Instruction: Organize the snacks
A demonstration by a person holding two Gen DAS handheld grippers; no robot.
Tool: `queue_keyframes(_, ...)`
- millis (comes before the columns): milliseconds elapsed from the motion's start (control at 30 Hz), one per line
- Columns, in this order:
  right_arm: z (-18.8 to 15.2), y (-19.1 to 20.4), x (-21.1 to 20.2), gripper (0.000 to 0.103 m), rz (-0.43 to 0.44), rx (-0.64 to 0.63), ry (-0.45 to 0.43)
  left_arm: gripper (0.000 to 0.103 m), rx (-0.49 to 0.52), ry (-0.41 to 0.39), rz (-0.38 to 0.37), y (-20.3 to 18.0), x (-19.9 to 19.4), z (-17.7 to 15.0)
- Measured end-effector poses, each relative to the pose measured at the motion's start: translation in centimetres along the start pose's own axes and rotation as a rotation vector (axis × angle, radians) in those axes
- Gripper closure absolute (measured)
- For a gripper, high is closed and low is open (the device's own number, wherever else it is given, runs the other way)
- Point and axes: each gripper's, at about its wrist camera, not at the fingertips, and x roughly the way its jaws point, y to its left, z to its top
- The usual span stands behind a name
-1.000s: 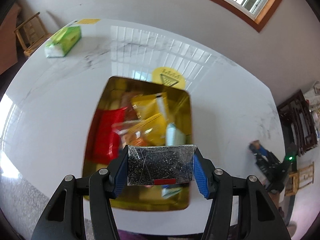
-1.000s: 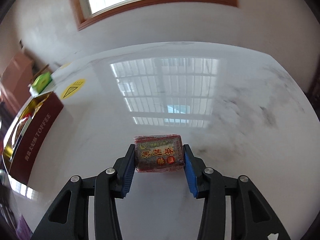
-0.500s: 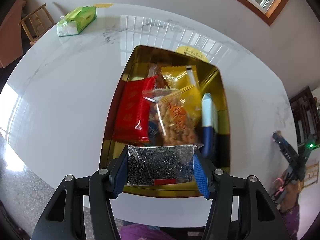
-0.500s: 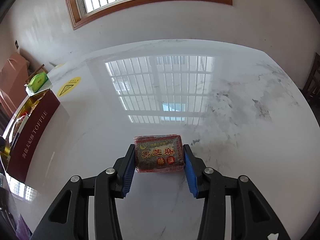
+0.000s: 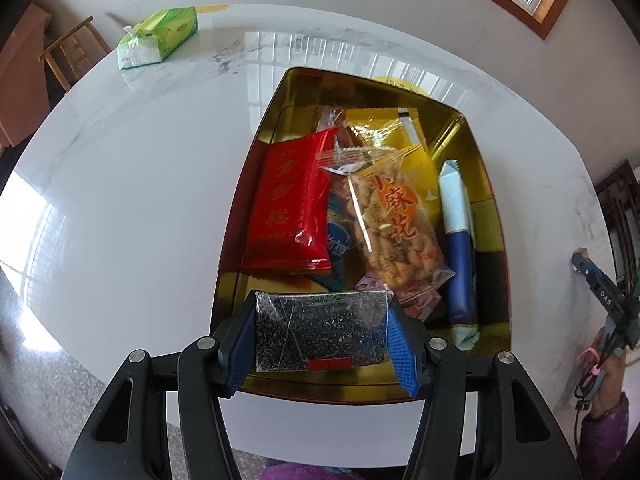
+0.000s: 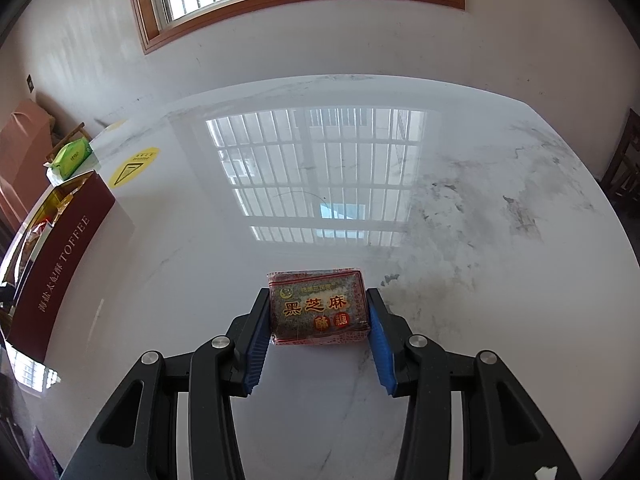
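My left gripper [image 5: 322, 332] is shut on a clear pack of black sesame candy [image 5: 322, 330], held over the near end of the gold tin [image 5: 486, 184]. Inside the tin lie a red snack bag [image 5: 292, 200], a clear bag of fried twists [image 5: 394, 220], a yellow bag [image 5: 380, 128] and a blue-and-white pack [image 5: 458, 248]. In the right wrist view my right gripper [image 6: 319, 320] is shut on a dark sesame brittle pack [image 6: 318, 306] just above the white table [image 6: 440, 260]. The tin's maroon outer wall [image 6: 60, 256] shows at the far left there.
A green tissue pack [image 5: 160, 38] lies at the table's far left corner. A yellow round sticker [image 6: 134, 166] sits on the table beyond the tin. A wooden chair [image 5: 70, 54] stands off the table's edge. The other gripper and a purple sleeve [image 5: 604, 412] appear at far right.
The left gripper has come down closer over the tin with its sesame pack, so the tin fills more of the view. The right gripper has stayed put with its pack.
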Motion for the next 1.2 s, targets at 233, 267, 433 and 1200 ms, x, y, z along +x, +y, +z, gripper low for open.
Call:
queue_keyframes(233, 0.0, 0.1, 0.0, 0.061, -0.002, -0.002, 0.001, 0.043, 0.004, 0.002, 0.000, 0.3, 0.0, -0.5)
queue_keyframes(267, 0.0, 0.1, 0.0, 0.061, -0.002, -0.002, 0.001, 0.043, 0.011, 0.004, 0.007, 0.3, 0.1, -0.5)
queue_keyframes(433, 0.0, 0.1, 0.0, 0.061, -0.004, -0.006, 0.001, 0.043, 0.032, -0.010, 0.029, -0.1, -0.4, -0.8)
queue_keyframes(1200, 1.8, 3.3, -2.6, 0.061, 0.150, -0.026, -0.041, 0.031, 0.074, -0.346, 0.109, -1.8, -7.3, -5.3)
